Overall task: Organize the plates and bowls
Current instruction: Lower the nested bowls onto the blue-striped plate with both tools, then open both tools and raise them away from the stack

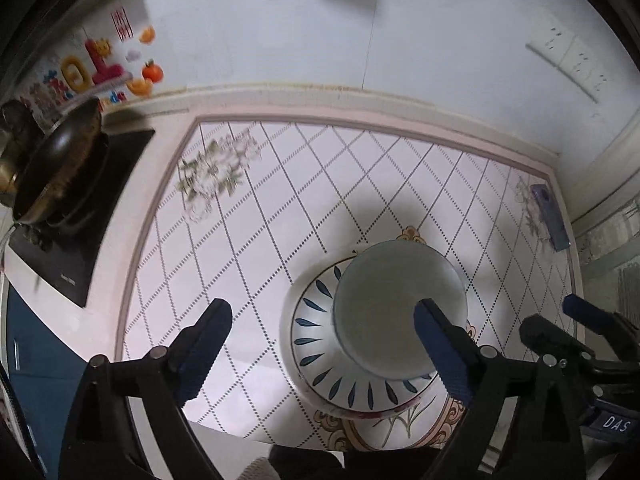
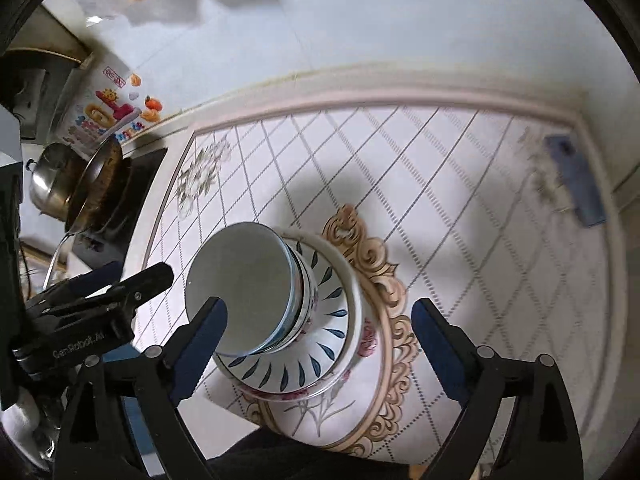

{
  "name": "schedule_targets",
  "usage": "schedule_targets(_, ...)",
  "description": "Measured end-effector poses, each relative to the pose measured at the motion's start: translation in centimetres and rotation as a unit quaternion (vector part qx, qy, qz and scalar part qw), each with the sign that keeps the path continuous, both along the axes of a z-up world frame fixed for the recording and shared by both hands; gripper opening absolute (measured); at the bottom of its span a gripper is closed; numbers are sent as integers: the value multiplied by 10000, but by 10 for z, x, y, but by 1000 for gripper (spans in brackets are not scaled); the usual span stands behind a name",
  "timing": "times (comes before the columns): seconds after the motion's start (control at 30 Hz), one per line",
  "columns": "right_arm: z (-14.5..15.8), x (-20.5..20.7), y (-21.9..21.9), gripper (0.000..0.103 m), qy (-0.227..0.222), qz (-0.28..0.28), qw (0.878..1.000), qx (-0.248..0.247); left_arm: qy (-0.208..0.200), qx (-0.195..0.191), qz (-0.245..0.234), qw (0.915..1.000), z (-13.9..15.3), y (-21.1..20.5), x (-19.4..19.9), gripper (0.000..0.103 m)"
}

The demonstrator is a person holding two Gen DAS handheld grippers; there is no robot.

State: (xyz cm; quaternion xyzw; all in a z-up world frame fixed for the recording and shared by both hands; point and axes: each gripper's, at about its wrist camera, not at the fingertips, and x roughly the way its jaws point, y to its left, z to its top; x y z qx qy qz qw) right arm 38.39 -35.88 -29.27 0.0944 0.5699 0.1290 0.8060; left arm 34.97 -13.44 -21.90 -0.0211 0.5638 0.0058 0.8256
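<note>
A stack of dishes stands on the patterned counter mat (image 1: 280, 184). On top sit stacked pale bowls (image 1: 394, 300) (image 2: 244, 280). Below them is a white plate with blue leaf marks (image 1: 316, 344) (image 2: 320, 344), resting on a plate with pink flowers (image 2: 366, 340). My left gripper (image 1: 322, 348) is open and empty above the stack's left side. My right gripper (image 2: 318, 346) is open and empty above the stack, its left finger (image 2: 200, 344) over the bowls' near rim. Each gripper shows at the edge of the other's view (image 1: 576, 340) (image 2: 108, 300).
A dark frying pan (image 1: 60, 168) (image 2: 100, 184) sits on a black cooktop (image 1: 92, 208) at the left, with a steel pot (image 2: 46, 184) behind it. A blue phone (image 1: 550, 216) (image 2: 576, 180) lies at the mat's far right. The tiled wall carries a socket strip (image 1: 568, 60).
</note>
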Motion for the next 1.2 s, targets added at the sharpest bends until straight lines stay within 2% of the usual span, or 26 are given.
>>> schedule_targets(0.2,38,-43,8,97,-429,-441,9979,-191,-443,-36,-222,9988,35,14,-38,94)
schedule_targets(0.47,96,-135,33,99,-1027,-875,9907,-147,-1119,79,-531,9923,87,35,-112,94)
schedule_targets(0.53,112,-160,42,99,-1185,-951,9883,-151,-1329,95,-583,9894,101,43,-134,102)
schedule_targets(0.6,128,-186,50,100,-1347,-1031,9853,-215,-1495,118,-629,9867,111,48,-151,103)
schedule_targets(0.93,192,-289,71,102,-1881,-1303,9722,-492,-1882,-56,-680,9798,155,63,-222,103)
schedule_targets(1.2,217,-328,68,102,-2203,-1224,9653,-690,-2200,119,-470,9743,172,60,-259,103)
